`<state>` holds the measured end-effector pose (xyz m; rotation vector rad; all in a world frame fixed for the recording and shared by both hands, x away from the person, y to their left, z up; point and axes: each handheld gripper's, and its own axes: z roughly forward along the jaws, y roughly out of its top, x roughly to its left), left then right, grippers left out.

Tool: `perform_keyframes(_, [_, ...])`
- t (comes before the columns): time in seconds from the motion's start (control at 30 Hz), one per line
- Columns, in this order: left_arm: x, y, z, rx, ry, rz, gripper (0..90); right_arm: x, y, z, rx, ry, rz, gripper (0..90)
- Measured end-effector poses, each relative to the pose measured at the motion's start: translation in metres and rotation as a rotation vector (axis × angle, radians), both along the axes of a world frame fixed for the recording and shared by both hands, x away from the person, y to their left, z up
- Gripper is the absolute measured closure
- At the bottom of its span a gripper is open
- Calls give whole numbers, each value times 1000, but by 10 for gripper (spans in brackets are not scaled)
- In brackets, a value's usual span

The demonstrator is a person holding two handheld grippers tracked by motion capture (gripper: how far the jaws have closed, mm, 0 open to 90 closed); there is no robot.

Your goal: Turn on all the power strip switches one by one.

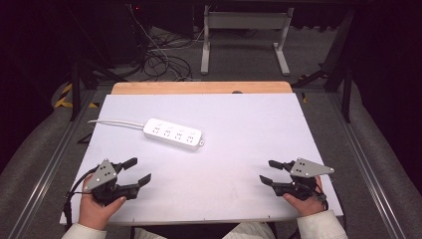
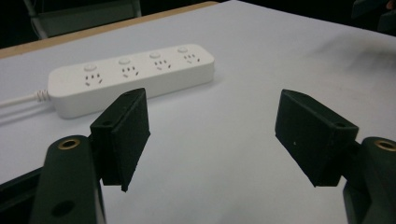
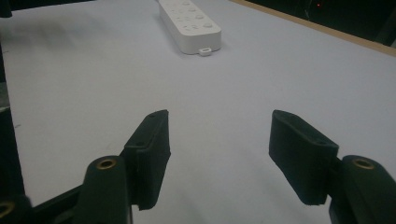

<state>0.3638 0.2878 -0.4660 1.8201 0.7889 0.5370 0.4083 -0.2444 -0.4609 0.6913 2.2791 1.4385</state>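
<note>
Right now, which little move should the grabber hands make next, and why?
Probably the left gripper should ease forward toward the white power strip. It is the nearer one, its jaws stand open with nothing between them, and the strip lies apart from both. The right gripper is open too, farther off.

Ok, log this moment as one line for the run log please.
left gripper: open, empty, nearest the strip | right gripper: open, empty | power strip: flat on white table, untouched, cord trailing left
</note>
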Motion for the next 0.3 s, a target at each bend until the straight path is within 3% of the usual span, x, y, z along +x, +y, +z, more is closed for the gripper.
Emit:
perform_keyframes(0.13, [-6,-1,-5,-3,25,11,251,0,-1,0,-1,-4,1,389])
perform_keyframes(0.3, [-3,-1,-6,-59,72,37,250,0,-1,0,1,-2,-1,388])
